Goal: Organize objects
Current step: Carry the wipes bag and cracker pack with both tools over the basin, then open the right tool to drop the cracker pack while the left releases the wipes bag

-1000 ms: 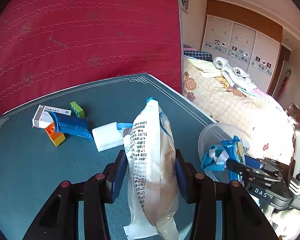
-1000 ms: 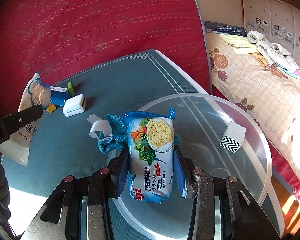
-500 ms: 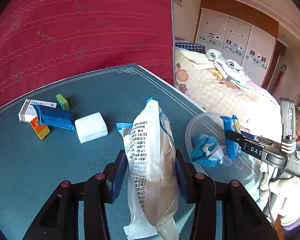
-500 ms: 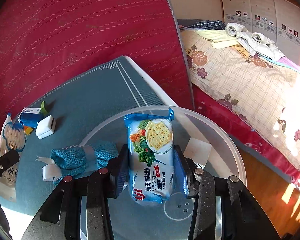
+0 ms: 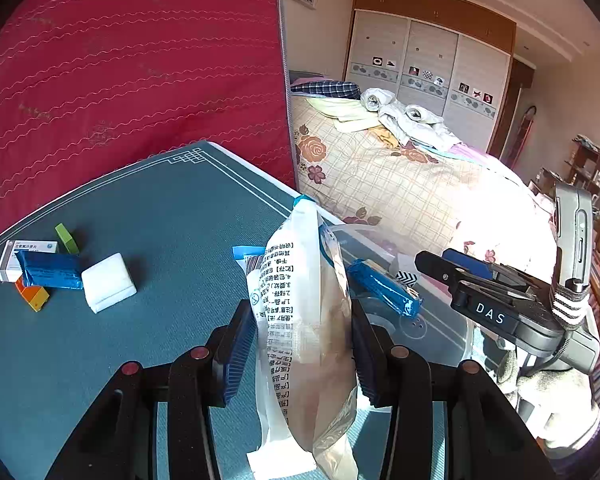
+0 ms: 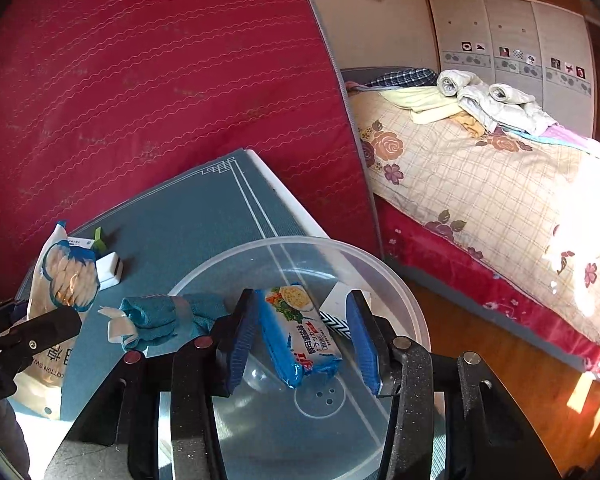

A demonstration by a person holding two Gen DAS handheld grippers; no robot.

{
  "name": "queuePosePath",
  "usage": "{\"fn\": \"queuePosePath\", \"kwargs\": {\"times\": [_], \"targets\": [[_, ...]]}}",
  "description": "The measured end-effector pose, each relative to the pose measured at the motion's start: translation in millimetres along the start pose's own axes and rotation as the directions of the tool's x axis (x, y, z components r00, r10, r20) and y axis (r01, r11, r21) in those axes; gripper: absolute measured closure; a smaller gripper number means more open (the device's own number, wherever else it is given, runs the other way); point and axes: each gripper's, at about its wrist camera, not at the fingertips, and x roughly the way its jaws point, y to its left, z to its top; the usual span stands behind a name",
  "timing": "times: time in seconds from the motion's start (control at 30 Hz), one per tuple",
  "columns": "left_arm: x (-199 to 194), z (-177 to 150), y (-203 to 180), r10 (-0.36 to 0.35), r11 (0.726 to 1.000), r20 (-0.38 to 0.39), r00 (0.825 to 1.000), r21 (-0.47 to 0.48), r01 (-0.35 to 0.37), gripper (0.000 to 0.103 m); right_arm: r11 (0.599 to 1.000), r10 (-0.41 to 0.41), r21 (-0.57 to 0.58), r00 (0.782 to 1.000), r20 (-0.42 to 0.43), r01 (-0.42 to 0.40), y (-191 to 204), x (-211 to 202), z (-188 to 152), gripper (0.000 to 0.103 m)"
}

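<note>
Centrally in the left wrist view: cotton-swab bag pinched upright between the narrowly set fingers of the left gripper, clear of the teal table mat, presumably carried toward the clear plastic basin at right. Translucent white film printed with black text, blue seal at top, pale contents showing through, lower end slack and crumpled. At right, right gripper reaching over the basin, cracker packet under its fingers. Left unsorted at the far left of the mat, in one close cluster: medicine box, blue wrapped bar, white block, green brick, orange brick.

Next, right wrist view: jaws just opened to a moderate gap, cracker packet lying tilted between them with the right pad plainly clear of it, apparently let go so as to rest in the basin. Glossy blue-and-white wrapper picturing crackers and vegetables, one end crimped. Already inside the basin: teal cloth roll draped over the near-left rim, zigzag-printed white card just behind the packet. Swab bag visible at left edge, in the other gripper, above the mat and not yet in the basin.
</note>
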Motion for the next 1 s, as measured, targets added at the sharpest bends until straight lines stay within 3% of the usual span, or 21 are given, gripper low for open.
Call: {"fn": "queuePosePath", "kwargs": {"times": [0.4,0.53,0.77,1.0], "targets": [[47.4,4.6,-46.2,-0.087,0.993,-0.055,0.995,0.074,0.091,0.053,0.996,-0.001,0.085,1.000,0.017,-0.001,-35.8,-7.2,-3.6,0.055],[52.0,4.1,-44.7,-0.081,0.995,-0.039,0.996,0.063,0.083,0.026,0.994,0.003,0.113,1.000,0.014,-0.005,-44.1,-4.1,-7.0,0.052],[36.8,6.3,-28.7,-0.048,0.999,0.003,0.999,0.025,0.048,0.018,0.995,0.003,0.102,1.000,0.011,-0.004,-41.6,-2.1,-9.5,0.052],[19.7,2.9,2.1,-0.010,0.999,0.024,1.000,-0.039,0.011,0.016,0.995,-0.001,0.099,1.000,0.006,0.000,-39.2,-5.6,-13.8,0.052]]}}
